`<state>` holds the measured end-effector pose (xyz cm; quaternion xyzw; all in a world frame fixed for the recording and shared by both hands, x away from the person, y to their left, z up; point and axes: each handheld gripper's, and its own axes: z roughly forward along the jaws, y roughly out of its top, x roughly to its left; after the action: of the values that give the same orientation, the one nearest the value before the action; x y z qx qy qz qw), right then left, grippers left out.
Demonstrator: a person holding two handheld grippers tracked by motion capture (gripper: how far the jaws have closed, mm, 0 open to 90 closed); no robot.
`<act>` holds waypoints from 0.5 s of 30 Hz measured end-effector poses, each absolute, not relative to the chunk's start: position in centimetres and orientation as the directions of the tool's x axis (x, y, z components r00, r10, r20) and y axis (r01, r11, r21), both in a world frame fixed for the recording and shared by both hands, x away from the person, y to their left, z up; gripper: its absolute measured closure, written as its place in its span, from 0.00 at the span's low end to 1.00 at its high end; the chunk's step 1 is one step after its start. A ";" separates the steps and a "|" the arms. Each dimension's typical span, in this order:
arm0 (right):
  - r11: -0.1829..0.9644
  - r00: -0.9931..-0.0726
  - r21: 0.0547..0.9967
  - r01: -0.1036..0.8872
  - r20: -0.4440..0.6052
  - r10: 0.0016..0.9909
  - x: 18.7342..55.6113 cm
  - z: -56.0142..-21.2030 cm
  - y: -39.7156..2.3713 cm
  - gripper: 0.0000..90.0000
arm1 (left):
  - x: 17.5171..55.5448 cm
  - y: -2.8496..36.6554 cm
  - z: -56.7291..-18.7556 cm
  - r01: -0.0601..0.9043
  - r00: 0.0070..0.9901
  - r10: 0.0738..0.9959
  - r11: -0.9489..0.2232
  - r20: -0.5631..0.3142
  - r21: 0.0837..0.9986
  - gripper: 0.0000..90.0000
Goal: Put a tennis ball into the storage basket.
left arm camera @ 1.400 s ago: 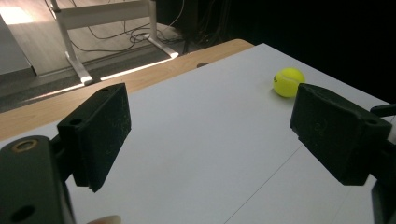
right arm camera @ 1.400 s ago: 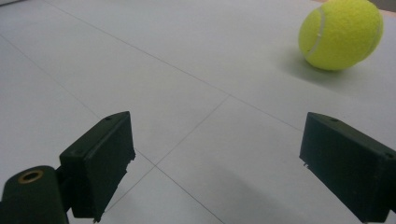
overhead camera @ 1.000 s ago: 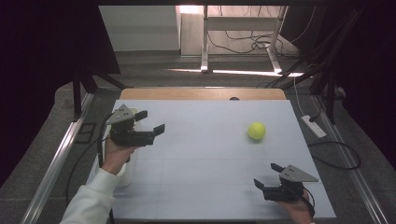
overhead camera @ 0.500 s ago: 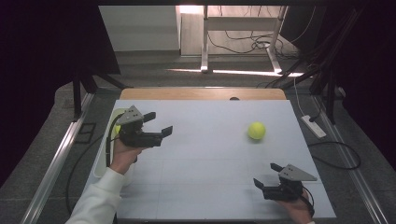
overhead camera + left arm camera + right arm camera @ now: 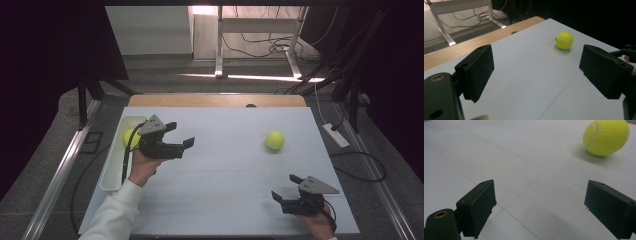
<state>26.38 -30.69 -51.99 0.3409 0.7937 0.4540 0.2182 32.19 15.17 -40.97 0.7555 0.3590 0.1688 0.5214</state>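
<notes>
Left claw: my black two-jaw left gripper (image 5: 181, 136) hangs above the table's left side, jaws spread wide, holding nothing.
Right claw: my right gripper (image 5: 286, 188) sits low at the near right corner, jaws gaping, empty.
Loose ball: fuzzy yellow tennis ball (image 5: 274, 140) rests on the white tabletop (image 5: 225, 175), right of centre, well apart from both.
Tray: long white plastic tray (image 5: 111, 175) at the left edge cradles a second yellow ball (image 5: 130, 136).
Guess: probably lined up for grabbing the loose one.

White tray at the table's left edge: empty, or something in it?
Not empty: a yellow ball lies in the white tray, partly hidden behind the left gripper.
</notes>
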 end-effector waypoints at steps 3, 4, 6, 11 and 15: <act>0.355 -0.672 0.870 0.342 -0.037 0.740 26.4 -52.0 -30.7 0.11 | 32.4 14.6 -41.1 0.366 0.690 0.714 -0.210 -0.113 0.906 0.14; 0.358 -0.672 0.869 0.342 -0.041 0.740 26.4 -51.9 -30.7 0.11 | 32.4 14.5 -41.1 0.368 0.692 0.713 -0.213 -0.114 0.905 0.14; 0.358 -0.673 0.869 0.342 -0.040 0.739 26.3 -51.9 -30.6 0.11 | 32.5 14.3 -41.2 0.369 0.693 0.712 -0.213 -0.115 0.905 0.14; 0.353 -0.670 0.871 0.341 -0.037 0.741 26.3 -51.9 -30.7 0.11 | 32.6 13.8 -41.3 0.369 0.699 0.707 -0.225 -0.110 0.902 0.14; 0.358 -0.675 0.870 0.339 -0.041 0.737 26.3 -51.9 -30.6 0.11 | 32.6 13.2 -41.5 0.369 0.707 0.699 -0.234 -0.108 0.899 0.14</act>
<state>26.30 -30.60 -51.89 0.3386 0.7943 0.4542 0.2192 32.62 13.18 -41.45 0.7688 0.3473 0.1611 0.5122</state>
